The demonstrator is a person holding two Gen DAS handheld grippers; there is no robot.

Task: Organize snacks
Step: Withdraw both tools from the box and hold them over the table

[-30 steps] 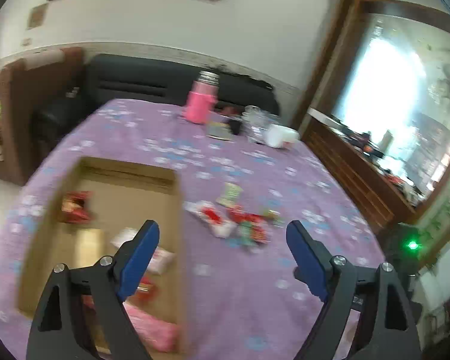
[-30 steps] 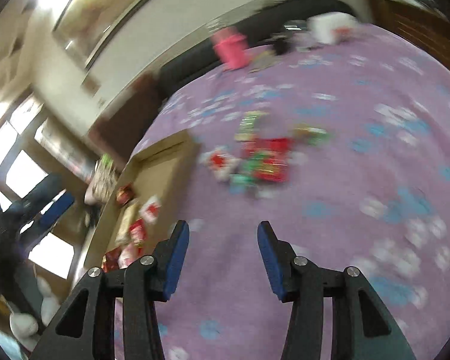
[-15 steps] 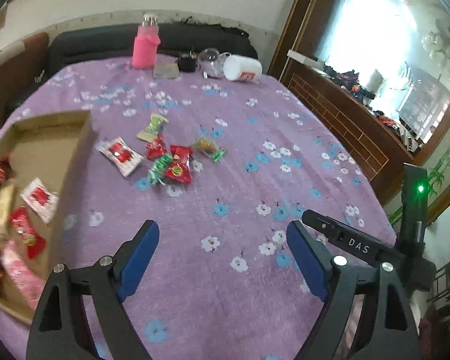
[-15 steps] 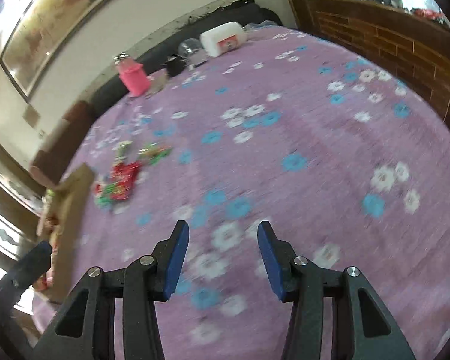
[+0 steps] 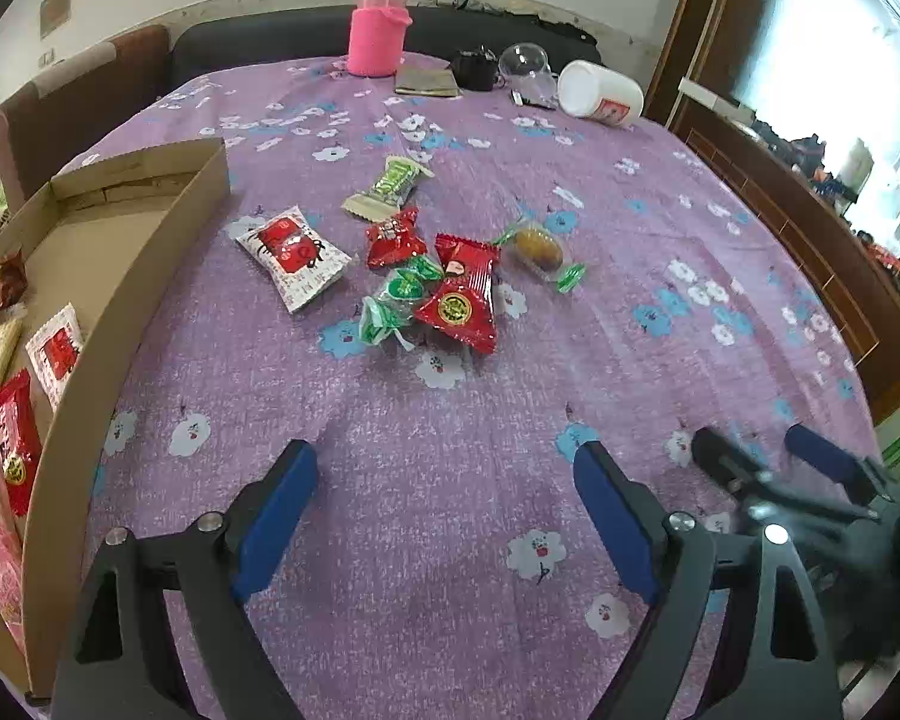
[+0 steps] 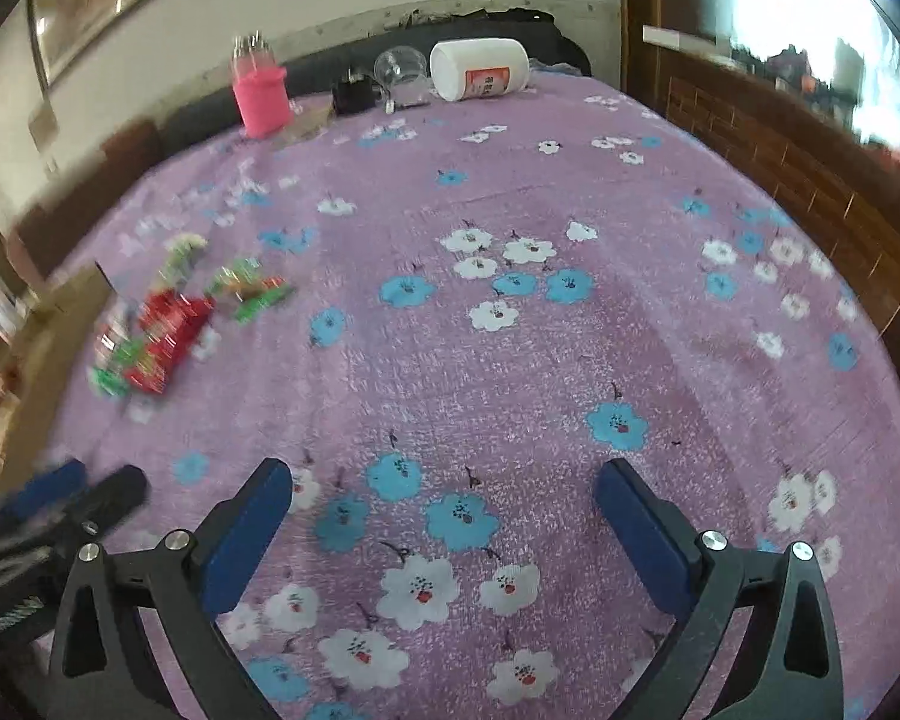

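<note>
Several wrapped snacks lie loose on the purple flowered tablecloth [image 5: 450,540]: a white and red packet [image 5: 292,256], a green bar [image 5: 390,186], a red packet [image 5: 463,297], green candies [image 5: 396,300] and a yellow sweet [image 5: 540,246]. A cardboard box [image 5: 150,276] at the left holds several snacks [image 5: 54,348]. My left gripper [image 5: 444,510] is open and empty, well short of the pile. My right gripper [image 6: 444,516] is open and empty over bare cloth; the pile [image 6: 162,324] shows blurred at its far left. The right gripper also shows at the right of the left wrist view [image 5: 774,474].
At the table's far edge stand a pink bottle [image 5: 380,24], a dark pouch [image 5: 426,81], a black object [image 5: 477,69], a clear glass [image 5: 525,63] and a white jar on its side [image 5: 600,97]. A dark sofa [image 5: 270,42] lies behind; a wooden ledge [image 5: 810,228] runs along the right.
The left gripper has swung right from over the box, so the snack pile now lies ahead. The right gripper has swung right and opened wider. Both grippers stay empty.
</note>
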